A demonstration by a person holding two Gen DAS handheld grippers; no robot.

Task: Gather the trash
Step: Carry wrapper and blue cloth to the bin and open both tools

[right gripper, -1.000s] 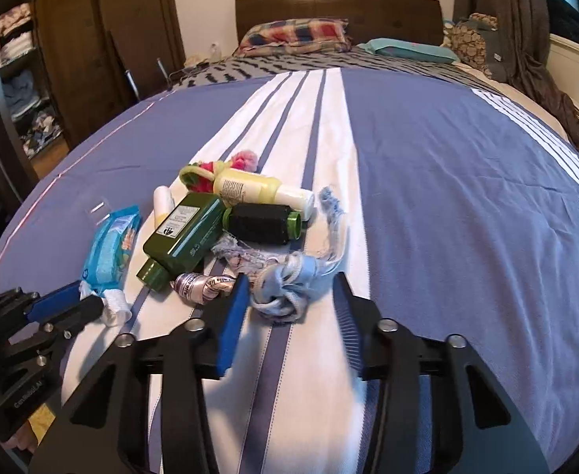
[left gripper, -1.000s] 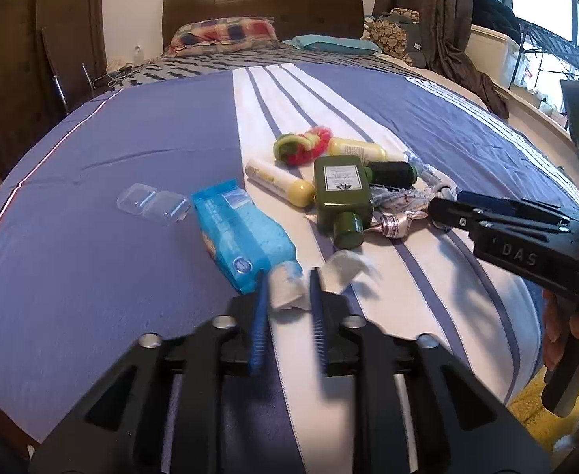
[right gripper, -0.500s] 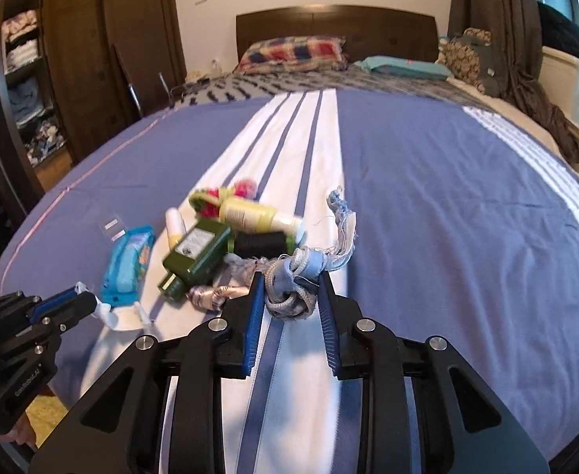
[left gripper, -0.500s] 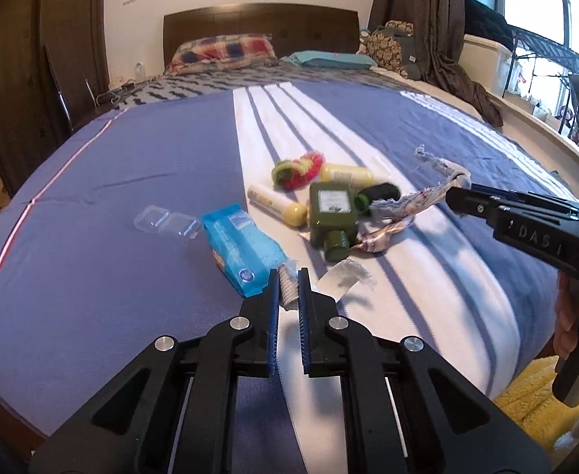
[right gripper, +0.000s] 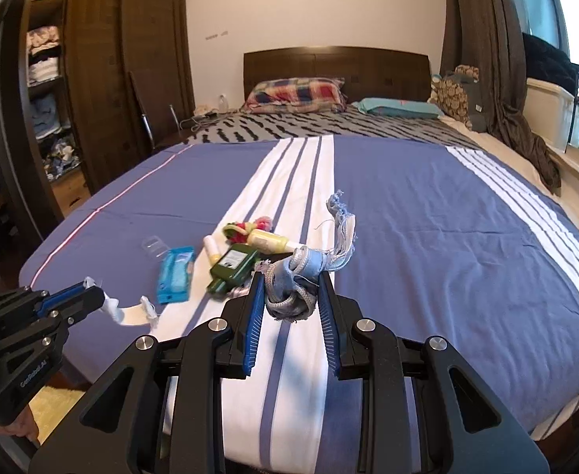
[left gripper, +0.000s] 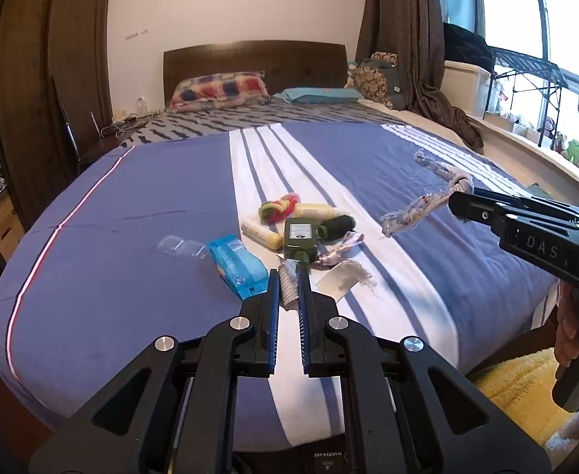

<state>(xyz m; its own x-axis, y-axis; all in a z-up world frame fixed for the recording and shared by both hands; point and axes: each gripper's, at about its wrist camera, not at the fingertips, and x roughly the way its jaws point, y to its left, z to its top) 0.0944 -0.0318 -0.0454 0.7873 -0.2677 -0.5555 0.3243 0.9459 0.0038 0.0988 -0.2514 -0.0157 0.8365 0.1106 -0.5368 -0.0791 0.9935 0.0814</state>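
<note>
Trash is hanging in both grippers, lifted clear of the bed, and the coming move is turning on where each piece is trailing relative to the green bottle in the middle of the clutter. The left gripper is pressing its pads almost together on a small white scrap, which is sitting just on the near side of the green bottle's cap in the left wrist view; a flat white piece is lying on the bed just right of that cap. From the right wrist view a white strip is dangling from the left gripper toward the bed, though whether it is touching I cannot tell. The right gripper is pinching a knotted wad of frayed cloth, its long tail running up and away from the green bottle, well clear of the other items. The blue packet, yellow tubes and black spool are staying grouped around the green bottle. Judging from this, both loads are free to carry off, the left strip being likeliest to snag.
</note>
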